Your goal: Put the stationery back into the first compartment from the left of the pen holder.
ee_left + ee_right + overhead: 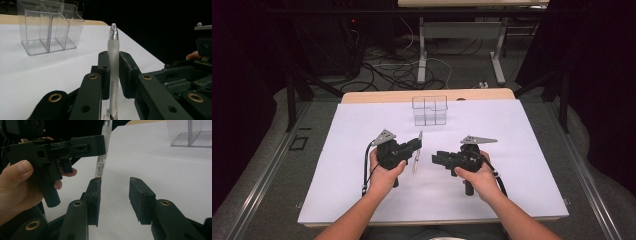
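Pen [113,60], slim with a frosted barrel and clear tip, stands clamped in your left gripper [416,145] at table centre. Your right gripper [435,158], at its 3 o'clock, faces it level, jaws apart, nothing between.

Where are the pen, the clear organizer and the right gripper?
pen [113,53], left gripper view, frosted grip
organizer [430,110], high view, front wall
right gripper [115,192], right gripper view, midway between its fingertips

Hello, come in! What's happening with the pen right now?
Left gripper shut on pen, held upright. Right gripper open, nothing between jaws. Clear organizer beyond, path unblocked.
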`<state>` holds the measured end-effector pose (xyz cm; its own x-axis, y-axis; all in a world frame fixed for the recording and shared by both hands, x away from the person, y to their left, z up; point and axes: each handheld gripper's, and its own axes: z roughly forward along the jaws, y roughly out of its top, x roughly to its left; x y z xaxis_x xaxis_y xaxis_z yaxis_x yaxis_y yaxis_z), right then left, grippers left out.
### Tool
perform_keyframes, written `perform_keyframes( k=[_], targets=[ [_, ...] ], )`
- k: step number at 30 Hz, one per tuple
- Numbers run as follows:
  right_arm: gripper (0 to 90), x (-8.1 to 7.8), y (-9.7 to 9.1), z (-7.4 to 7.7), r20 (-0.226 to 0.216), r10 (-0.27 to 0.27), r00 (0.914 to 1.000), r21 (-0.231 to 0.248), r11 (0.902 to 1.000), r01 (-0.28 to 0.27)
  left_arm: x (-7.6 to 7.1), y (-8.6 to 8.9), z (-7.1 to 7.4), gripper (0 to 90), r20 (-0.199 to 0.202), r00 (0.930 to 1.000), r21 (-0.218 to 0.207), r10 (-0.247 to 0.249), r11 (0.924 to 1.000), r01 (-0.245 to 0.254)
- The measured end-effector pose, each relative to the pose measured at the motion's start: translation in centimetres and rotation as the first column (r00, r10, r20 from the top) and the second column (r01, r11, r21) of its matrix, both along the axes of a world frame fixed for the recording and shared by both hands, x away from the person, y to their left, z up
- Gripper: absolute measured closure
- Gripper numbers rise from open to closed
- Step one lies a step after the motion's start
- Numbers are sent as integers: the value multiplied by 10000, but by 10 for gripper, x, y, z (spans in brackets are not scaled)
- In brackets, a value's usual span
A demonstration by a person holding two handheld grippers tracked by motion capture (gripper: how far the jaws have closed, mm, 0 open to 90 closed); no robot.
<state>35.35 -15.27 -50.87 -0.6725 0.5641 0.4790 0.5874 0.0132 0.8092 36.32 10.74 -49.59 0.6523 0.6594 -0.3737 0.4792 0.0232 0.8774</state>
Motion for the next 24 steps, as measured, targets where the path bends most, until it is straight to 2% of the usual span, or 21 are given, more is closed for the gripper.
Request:
perform_keyframes(
  k=[5,6,10,16,23,24],
  targets=[
    [638,-1,4,-1,-86,35,10000,82,10000,-34,2,-5,0,803,-11,10000,-89,-61,9999,61],
    [643,-1,5,-1,-111,12,9999,229,9997,-9,2,-5,1,802,-2,10000,-124,-85,9999,85],
    [657,1,10,-2,-532,34,9986,359,9994,-15,2,-9,0,802,20,9998,-121,-190,9997,190],
    [665,5,16,-4,-869,-2,9962,371,9993,35,1,-12,-1,802,-4,9995,-161,-321,9994,321],
    [681,11,20,-7,-1064,19,9943,423,9991,26,-1,-17,-2,802,-10,9983,-111,-578,9983,578],
    [684,12,21,-7,-985,100,9951,452,9990,-56,-2,-17,-2,802,-43,9983,-127,-586,9982,586]
  ],
)
